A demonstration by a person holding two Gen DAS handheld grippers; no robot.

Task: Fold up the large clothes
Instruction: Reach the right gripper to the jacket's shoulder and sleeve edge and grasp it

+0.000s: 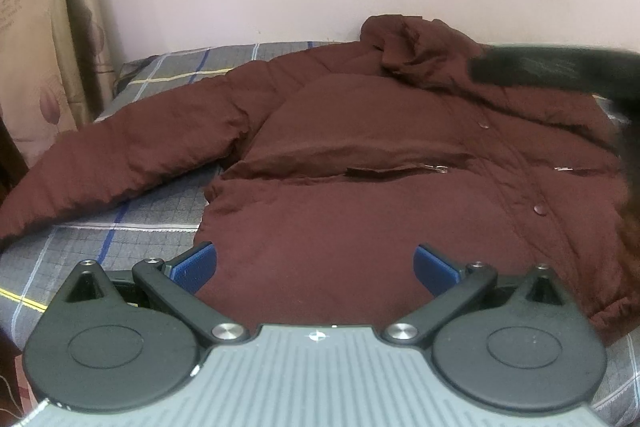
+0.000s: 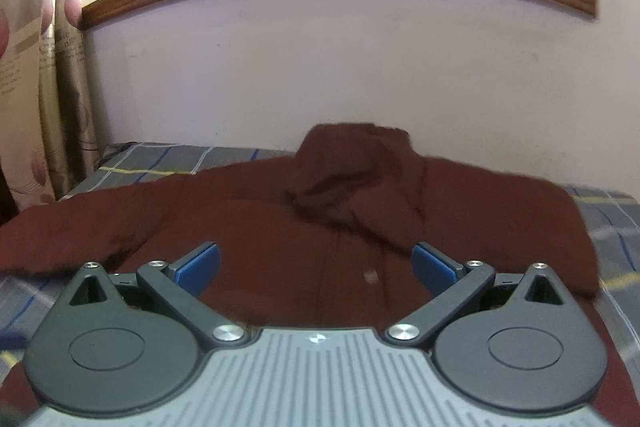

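On the bed [image 1: 132,227], a maroon jacket [image 1: 360,187] lies face up, sleeves out, not yet folded.

Judged step: take the sleeve [image 1: 120,163] left of the jacket's body by its cuff and carry it flat across the chest, keeping the padding smooth. Left gripper [image 1: 314,265] hangs over the jacket's hem, fingers spread wide, holding nothing. Right gripper [image 2: 316,265] above the jacket's front, likewise wide apart and empty; contact not evident.
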